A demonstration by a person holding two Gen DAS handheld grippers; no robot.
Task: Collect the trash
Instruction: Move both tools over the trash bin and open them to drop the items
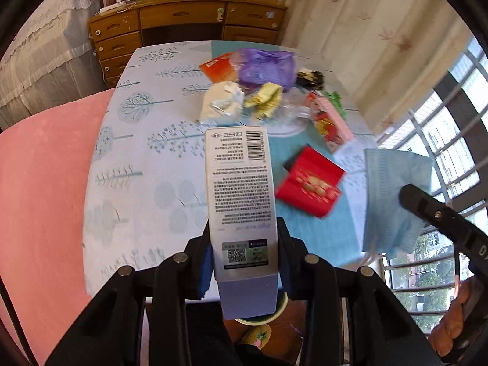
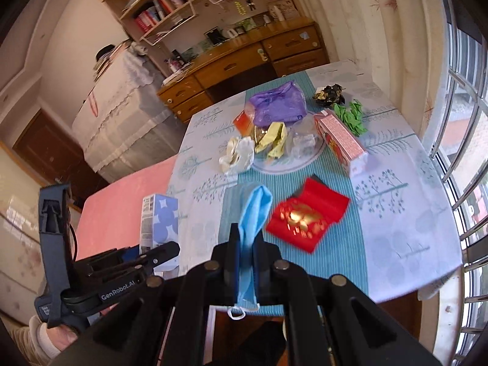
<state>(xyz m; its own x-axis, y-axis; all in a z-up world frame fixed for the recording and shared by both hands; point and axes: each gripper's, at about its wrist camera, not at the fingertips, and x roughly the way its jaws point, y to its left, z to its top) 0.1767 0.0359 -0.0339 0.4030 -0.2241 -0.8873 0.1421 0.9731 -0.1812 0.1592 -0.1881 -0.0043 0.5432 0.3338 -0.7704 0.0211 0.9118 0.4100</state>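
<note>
Both grippers hold trash above the near edge of the table.

Left gripper point(image 1: 244, 262) pinches a tall white and blue carton point(image 1: 241, 201) between its pads, and right gripper point(image 2: 245, 262) is pressed together on a folded blue face mask point(image 2: 253, 225). On the tablecloth point(image 2: 396, 213) just beyond them lies a red envelope point(image 2: 308, 216). Farther back sit a purple plastic bag point(image 2: 276, 103), yellow wrappers point(image 2: 273, 140), a pink box point(image 2: 338, 140), green scraps point(image 2: 350, 116) and a dark crumpled wrapper point(image 2: 329, 94). A wooden desk point(image 2: 244, 61) stands behind the table.
</note>
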